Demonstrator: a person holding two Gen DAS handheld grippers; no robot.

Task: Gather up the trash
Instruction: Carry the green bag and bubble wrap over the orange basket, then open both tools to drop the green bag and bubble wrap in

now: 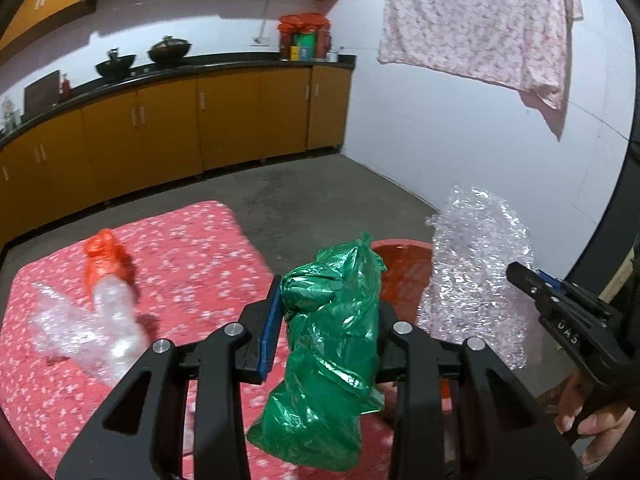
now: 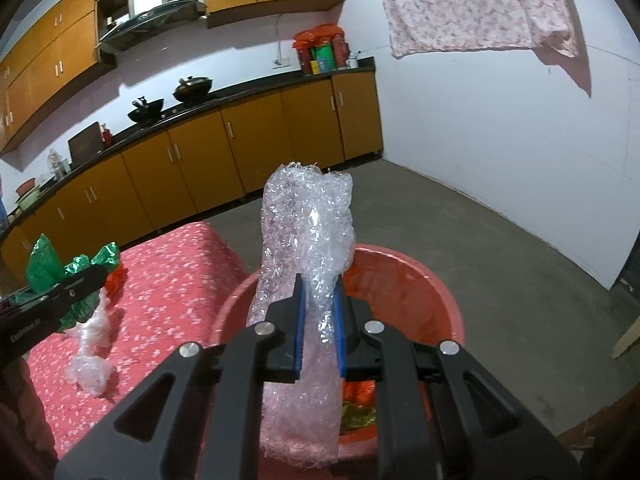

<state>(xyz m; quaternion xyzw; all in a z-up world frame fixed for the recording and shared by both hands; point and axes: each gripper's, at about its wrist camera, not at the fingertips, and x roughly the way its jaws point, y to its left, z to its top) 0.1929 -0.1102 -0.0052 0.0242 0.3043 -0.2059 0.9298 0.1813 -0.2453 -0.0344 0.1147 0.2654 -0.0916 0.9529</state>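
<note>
My left gripper [image 1: 326, 320] is shut on a crumpled green plastic bag [image 1: 332, 344], held above the red flowered cloth [image 1: 192, 248] near the red basin [image 1: 404, 268]. My right gripper [image 2: 320, 320] is shut on a sheet of clear bubble wrap [image 2: 308, 232] and holds it upright over the red basin [image 2: 420, 280]. The bubble wrap also shows in the left wrist view [image 1: 476, 276], and the green bag in the right wrist view [image 2: 76, 276]. A clear plastic bottle with an orange wrapper [image 1: 106, 280] and a clear crumpled plastic [image 1: 60, 328] lie on the cloth.
Some red and yellow trash [image 2: 358, 404] lies in the basin's bottom. Brown kitchen cabinets [image 1: 200, 120] with a black counter run along the back. A white wall [image 1: 460, 140] with a hanging pink cloth [image 1: 480, 20] stands at the right. Bare grey floor [image 1: 320, 196] lies beyond.
</note>
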